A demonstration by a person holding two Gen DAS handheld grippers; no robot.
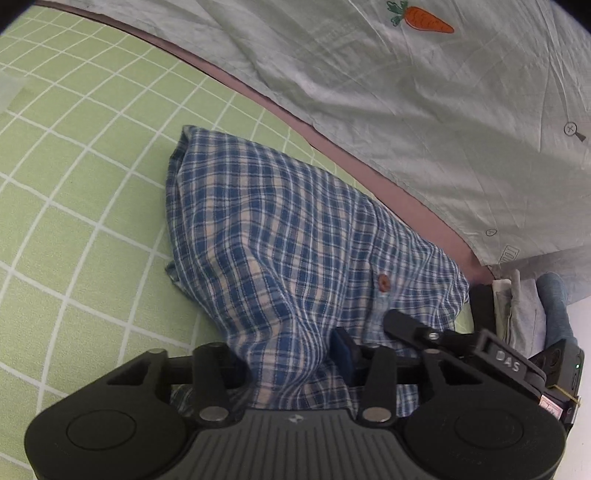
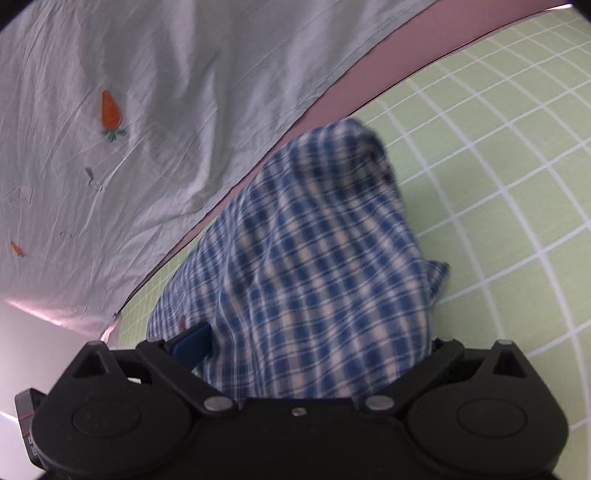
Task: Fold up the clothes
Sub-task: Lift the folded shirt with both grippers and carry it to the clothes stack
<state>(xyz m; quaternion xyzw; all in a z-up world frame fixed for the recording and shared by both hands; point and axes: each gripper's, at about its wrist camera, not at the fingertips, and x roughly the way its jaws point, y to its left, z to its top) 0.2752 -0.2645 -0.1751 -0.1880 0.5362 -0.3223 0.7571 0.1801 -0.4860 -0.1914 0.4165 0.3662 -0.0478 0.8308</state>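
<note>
From my left wrist camera I see a blue-and-white plaid cotton garment bunched on the light green mat with a white grid. I will place everything against that garment. Its near edge rises off the mat and runs into my left gripper. Those jaws stand close together with a fold of the plaid cloth gathered between them, and the blue pad of one finger lies against the fabric, so I read this as a pinch on the garment. A small reddish-brown button sits on the garment toward its right side.

Beyond the garment, past a mauve strip along the mat's far edge, lies a pale grey-green wrinkled sheet with an orange carrot print. To the garment's right a few folded pieces of grey and blue cloth stand near the mat's corner.

From my right wrist camera the same garment drapes up over the middle of my right gripper. Its jaws are spread wide, one blue finger pad showing at the garment's left edge. The other finger is hidden under cloth, so I cannot tell whether the pads press on it.
</note>
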